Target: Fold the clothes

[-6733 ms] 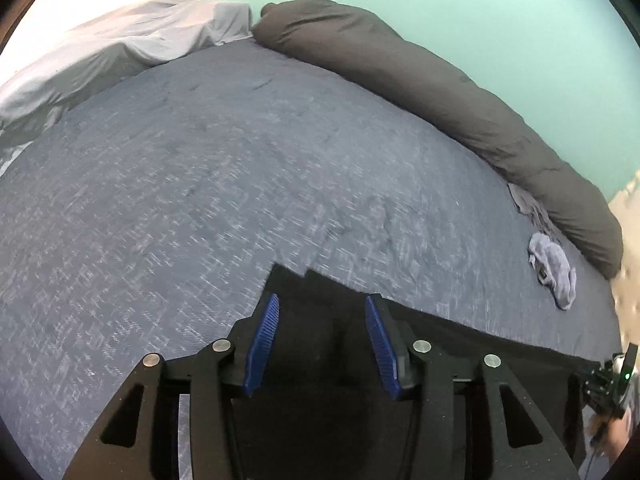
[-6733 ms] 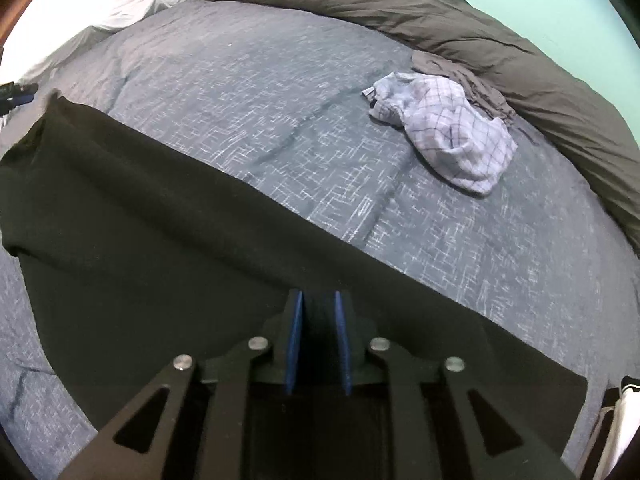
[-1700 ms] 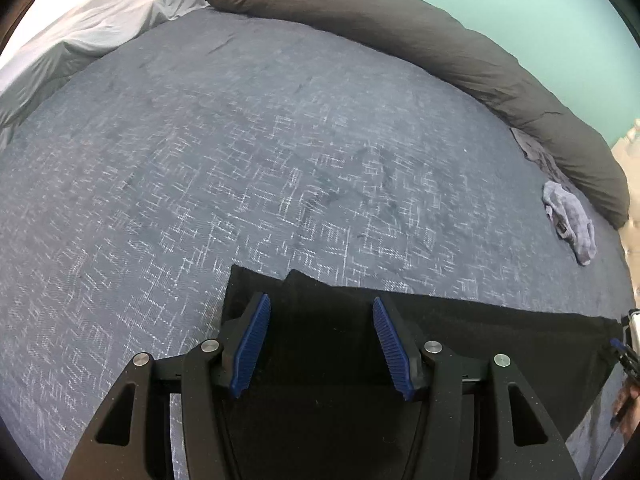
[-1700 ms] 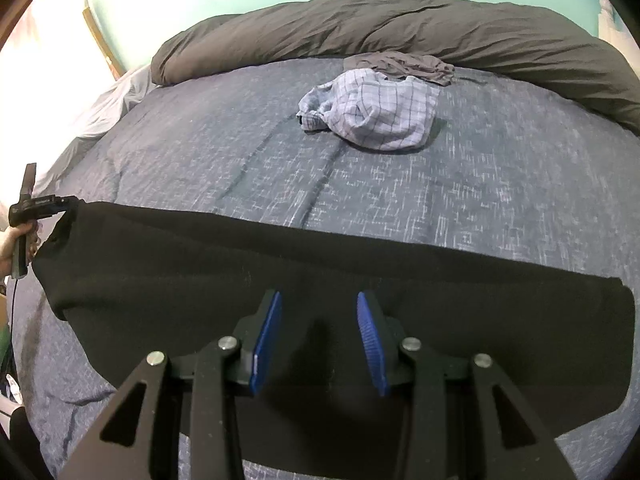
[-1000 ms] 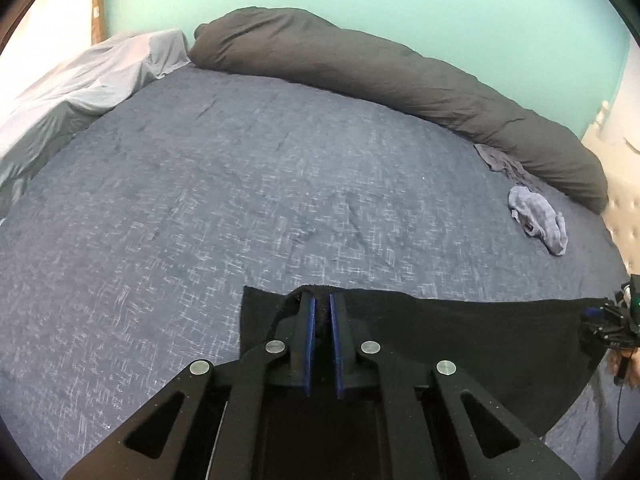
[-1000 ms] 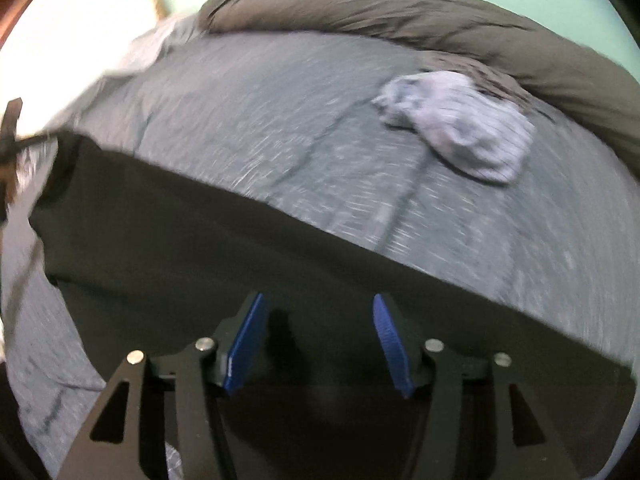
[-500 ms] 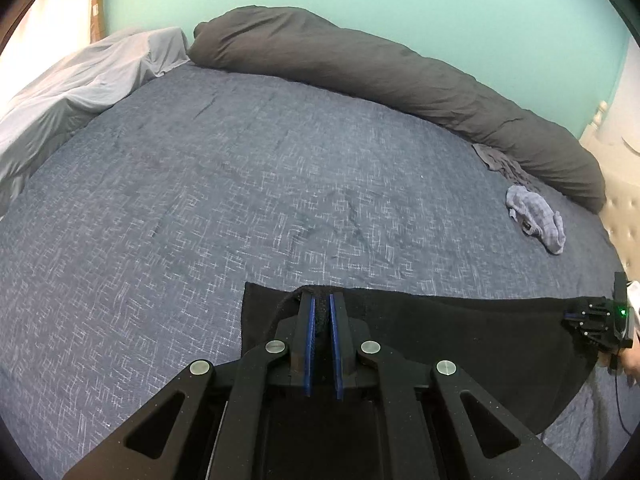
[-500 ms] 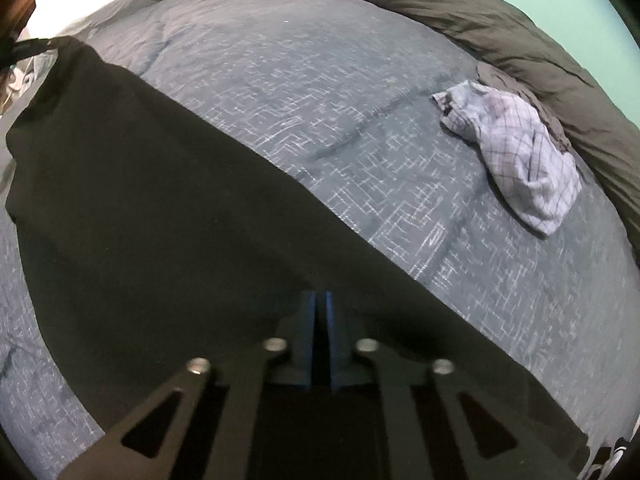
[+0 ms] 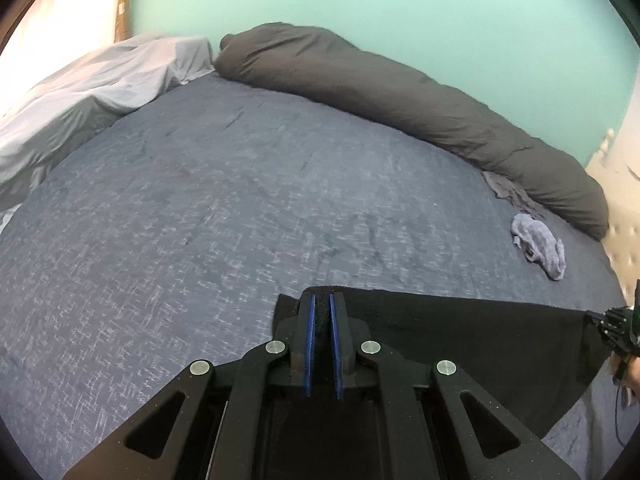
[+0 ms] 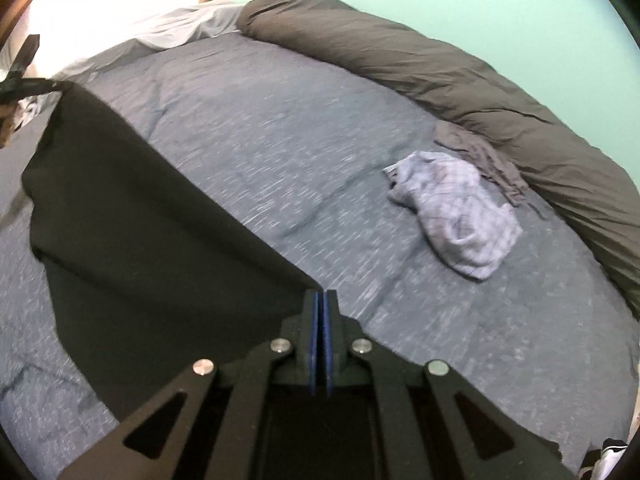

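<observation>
A black garment [image 9: 472, 328] is stretched between both grippers above the blue-grey bed [image 9: 240, 216]. My left gripper [image 9: 322, 300] is shut on its left top corner, the cloth bunched between the blue pads. In the right wrist view the black garment [image 10: 132, 216] runs from my right gripper [image 10: 321, 298], shut on its right corner, up to the left gripper [image 10: 24, 84] at the far left edge. The right gripper [image 9: 618, 322] shows at the right edge of the left wrist view, with a hand below it.
A crumpled light checked garment [image 10: 460, 216] and a grey garment [image 10: 480, 156] lie at the bed's far right, beside a long dark grey duvet roll [image 9: 400, 92] along the teal wall. A pale sheet [image 9: 92, 92] is heaped at the far left.
Both grippers went from open to shut on the black garment's corners, the left first. They have since lifted, and the cloth now hangs taut between them.
</observation>
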`<state>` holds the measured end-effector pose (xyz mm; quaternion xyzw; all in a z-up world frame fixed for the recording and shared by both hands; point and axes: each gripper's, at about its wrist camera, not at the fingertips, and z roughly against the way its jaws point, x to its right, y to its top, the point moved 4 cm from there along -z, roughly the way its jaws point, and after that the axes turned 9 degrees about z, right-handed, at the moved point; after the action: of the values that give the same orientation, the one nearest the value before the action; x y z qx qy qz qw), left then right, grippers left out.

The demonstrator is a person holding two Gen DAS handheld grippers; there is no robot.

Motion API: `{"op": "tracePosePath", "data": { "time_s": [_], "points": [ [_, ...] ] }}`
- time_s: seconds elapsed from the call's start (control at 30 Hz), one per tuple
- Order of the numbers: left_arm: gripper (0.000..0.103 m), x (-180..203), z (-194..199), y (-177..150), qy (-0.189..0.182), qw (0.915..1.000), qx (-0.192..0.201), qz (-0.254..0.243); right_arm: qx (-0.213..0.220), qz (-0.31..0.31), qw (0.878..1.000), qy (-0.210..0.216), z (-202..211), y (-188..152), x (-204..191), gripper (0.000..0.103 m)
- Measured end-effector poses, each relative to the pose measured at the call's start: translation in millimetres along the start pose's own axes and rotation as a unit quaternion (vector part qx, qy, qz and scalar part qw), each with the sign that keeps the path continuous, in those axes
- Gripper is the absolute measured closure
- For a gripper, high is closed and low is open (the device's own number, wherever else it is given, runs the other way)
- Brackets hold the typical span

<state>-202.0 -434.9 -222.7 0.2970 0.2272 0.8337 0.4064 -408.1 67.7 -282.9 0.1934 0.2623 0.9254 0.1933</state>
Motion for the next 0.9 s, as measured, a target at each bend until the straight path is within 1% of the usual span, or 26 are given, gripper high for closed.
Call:
{"op": "tracePosePath", "data": {
  "time_s": [0.13,0.3,0.4,0.47,0.53,0.6,0.63,0.67,0.73,0.77,0.8,0.87,0.9],
  "points": [
    [0.098,-5,-18,1,0.013,0.9997,-0.017,0.008,-0.022,-0.008,1.000,-0.006,-23,7,-2,0.101],
    [0.098,-11,-48,-4,0.038,0.9985,-0.040,0.004,-0.052,-0.027,0.998,-0.010,-57,1,-6,0.101],
    [0.098,-18,-65,-10,0.049,0.9975,-0.049,0.014,-0.063,-0.043,0.997,-0.012,-69,-4,-7,0.101],
    [0.095,-21,-74,-14,0.053,0.9964,-0.062,0.021,-0.063,-0.049,0.997,-0.011,-70,-5,-7,0.100],
    [0.094,-25,-77,-17,0.052,0.9957,-0.070,0.030,-0.048,-0.071,0.996,-0.011,-62,-7,-4,0.097],
    [0.091,-28,-64,-17,0.052,0.9961,-0.063,0.034,-0.030,-0.106,0.994,-0.012,-47,-10,3,0.096],
    [0.085,-30,-57,-17,0.052,0.9962,-0.060,0.036,-0.020,-0.118,0.993,-0.016,-39,-12,5,0.096],
    [0.082,-32,-50,-17,0.051,0.9964,-0.056,0.038,-0.011,-0.127,0.992,-0.022,-29,-14,6,0.096],
    [0.071,-35,-37,-17,0.051,0.9966,-0.049,0.042,0.011,-0.150,0.988,-0.021,-8,-23,7,0.094],
    [0.070,-37,-30,-18,0.051,0.9967,-0.046,0.044,0.022,-0.164,0.986,-0.017,3,-30,7,0.093],
    [0.069,-39,-23,-18,0.051,0.9968,-0.042,0.045,0.033,-0.181,0.983,-0.014,16,-38,6,0.090],
    [0.066,-37,-11,-30,0.044,0.9970,-0.042,0.048,0.055,-0.218,0.974,-0.011,40,-58,6,0.085],
    [0.066,-37,-5,-37,0.041,0.9971,-0.042,0.049,0.064,-0.237,0.969,-0.012,50,-70,5,0.078]
  ]
}}
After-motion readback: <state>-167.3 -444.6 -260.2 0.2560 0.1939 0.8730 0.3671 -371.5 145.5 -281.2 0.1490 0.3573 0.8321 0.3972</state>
